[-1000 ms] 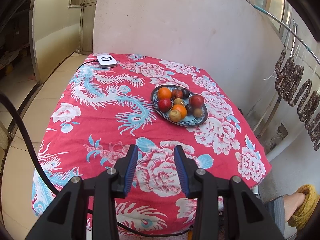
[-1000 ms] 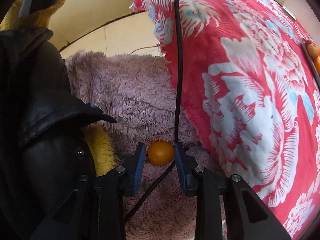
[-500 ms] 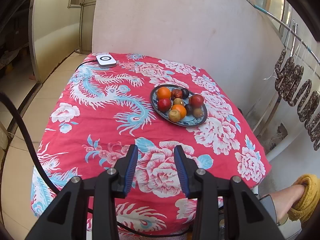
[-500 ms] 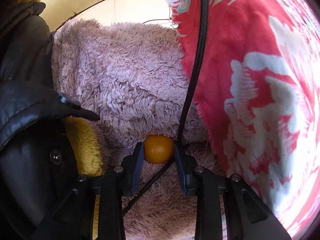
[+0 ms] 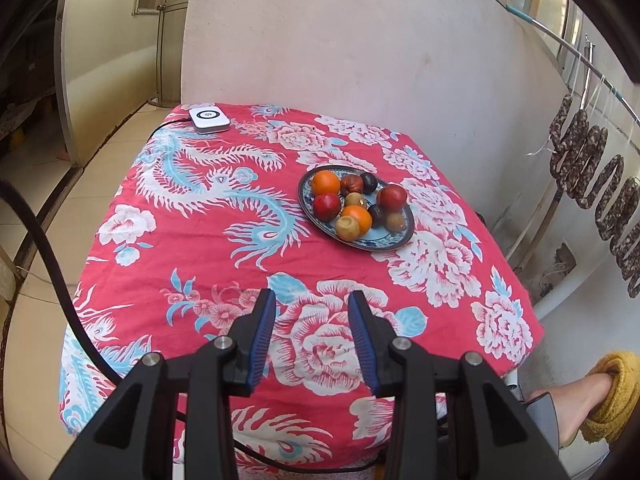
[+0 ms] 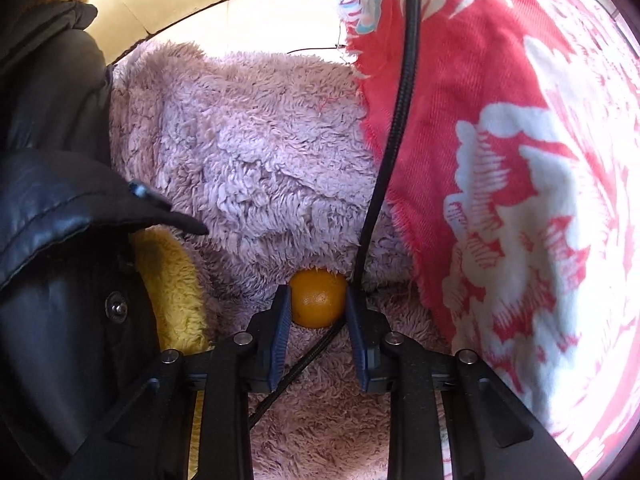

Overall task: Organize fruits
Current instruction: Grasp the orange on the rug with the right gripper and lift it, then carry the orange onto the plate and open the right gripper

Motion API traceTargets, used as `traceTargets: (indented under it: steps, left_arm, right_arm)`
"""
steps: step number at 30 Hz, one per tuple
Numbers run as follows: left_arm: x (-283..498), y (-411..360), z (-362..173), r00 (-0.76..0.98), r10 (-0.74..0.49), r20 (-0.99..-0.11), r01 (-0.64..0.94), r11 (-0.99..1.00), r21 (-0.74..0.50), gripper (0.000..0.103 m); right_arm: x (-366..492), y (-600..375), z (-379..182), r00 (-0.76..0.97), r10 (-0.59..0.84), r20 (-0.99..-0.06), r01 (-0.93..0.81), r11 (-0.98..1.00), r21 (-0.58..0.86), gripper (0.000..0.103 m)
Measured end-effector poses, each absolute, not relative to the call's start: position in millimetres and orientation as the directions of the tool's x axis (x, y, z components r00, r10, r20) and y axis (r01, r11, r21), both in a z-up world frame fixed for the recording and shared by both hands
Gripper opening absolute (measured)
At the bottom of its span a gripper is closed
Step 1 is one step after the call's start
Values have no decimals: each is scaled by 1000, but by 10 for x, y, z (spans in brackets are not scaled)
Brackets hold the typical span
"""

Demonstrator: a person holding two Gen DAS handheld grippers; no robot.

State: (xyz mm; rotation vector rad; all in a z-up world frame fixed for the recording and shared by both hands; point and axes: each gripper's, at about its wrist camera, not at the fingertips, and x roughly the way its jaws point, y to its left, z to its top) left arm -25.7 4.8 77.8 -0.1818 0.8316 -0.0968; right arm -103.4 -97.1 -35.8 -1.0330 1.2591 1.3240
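Observation:
A small orange [image 6: 318, 300] lies on fuzzy pink fabric [image 6: 260, 140] below the table edge. My right gripper [image 6: 317, 289] points down at it, its jaws closing, and both blue pads touch the fruit's sides. In the left wrist view a blue patterned plate [image 5: 384, 242] sits on the red floral tablecloth [image 5: 180, 240], holding several fruits, among them an orange [image 5: 325, 182] and a red apple [image 5: 392, 197]. My left gripper [image 5: 311, 294] hovers over the table's near edge, open, with nothing between its fingers.
A black cable [image 6: 396, 120] hangs down past the orange, beside the right finger. A black jacket [image 6: 48, 240] fills the left. A white device [image 5: 209, 119] sits at the table's far corner. Sausages [image 5: 592, 168] hang at right, above a foot in a yellow slipper [image 5: 612, 392].
My right gripper has dropped closer to the orange and its jaws have narrowed until the pads meet the fruit. The left gripper and the plate have not moved.

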Motion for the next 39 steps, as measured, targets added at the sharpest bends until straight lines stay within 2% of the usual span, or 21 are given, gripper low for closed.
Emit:
traceTargets:
  steps: [24,39]
  left_arm:
    - [-254,29,776,671,-156,-725,16,980,-196,39]
    - [-86,-49,766,667,-146,-731,44,987,-156,39]
  right_arm:
    - [-826,-1487,486,-71,323,-944,-989,102,109,27]
    - [-269,-1857,1240,111,500,-859,-958,284,42,27]
